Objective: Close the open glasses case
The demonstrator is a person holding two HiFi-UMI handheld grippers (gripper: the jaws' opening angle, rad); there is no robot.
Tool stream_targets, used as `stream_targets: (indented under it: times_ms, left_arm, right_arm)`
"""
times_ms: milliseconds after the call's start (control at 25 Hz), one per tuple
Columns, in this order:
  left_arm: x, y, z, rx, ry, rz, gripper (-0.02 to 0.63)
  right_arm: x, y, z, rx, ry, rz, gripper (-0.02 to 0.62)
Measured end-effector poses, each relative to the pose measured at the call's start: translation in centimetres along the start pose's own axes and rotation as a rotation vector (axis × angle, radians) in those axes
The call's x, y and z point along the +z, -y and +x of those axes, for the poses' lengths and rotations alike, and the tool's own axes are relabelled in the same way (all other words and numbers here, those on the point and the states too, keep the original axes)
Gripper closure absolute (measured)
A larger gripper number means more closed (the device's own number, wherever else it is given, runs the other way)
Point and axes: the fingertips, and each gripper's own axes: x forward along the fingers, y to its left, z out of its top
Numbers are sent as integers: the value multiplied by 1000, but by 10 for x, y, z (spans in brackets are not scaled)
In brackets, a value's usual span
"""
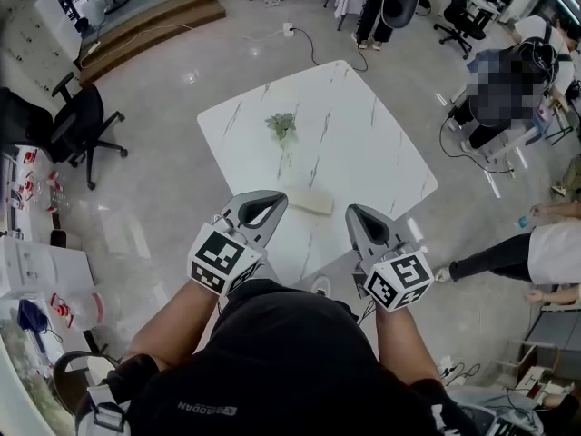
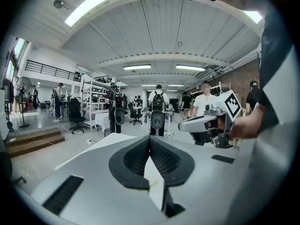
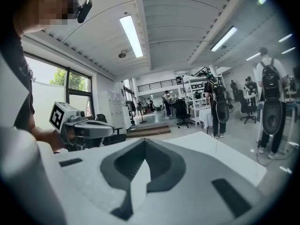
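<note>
Surface: white marbled table (image 1: 363,143) on glossy grey floor (image 1: 163,80), small plant (image 1: 280,123) mid-table, office chair (image 1: 82,121) to the left, people standing round | glasses case (image 1: 310,202) lies by the table's near edge, between both gripper tips | left gripper (image 1: 275,198) and right gripper (image 1: 357,211) held level before the chest, each with jaws pressed together, nothing between.

Table (image 1: 363,143): white, marble-like, with thin grey veins
Glasses case (image 1: 310,202): pale cream, centre of frame
Plant (image 1: 280,123): dull green
Left gripper (image 1: 275,198): light grey shell, black inner pads, black-and-white square-marker cube
Right gripper (image 1: 352,213): same grey, black and marker pattern
Floor (image 1: 163,80): glossy grey
Office chair (image 1: 77,125): black, left edge
</note>
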Motion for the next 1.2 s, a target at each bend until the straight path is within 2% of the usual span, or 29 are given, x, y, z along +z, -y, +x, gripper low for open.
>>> stream_targets:
  times_ms: [1200]
  left_arm:
    - [-4,-12,1,26,-19,-10,601]
  right_arm:
    - [-10,3,5,5,-24,12,594]
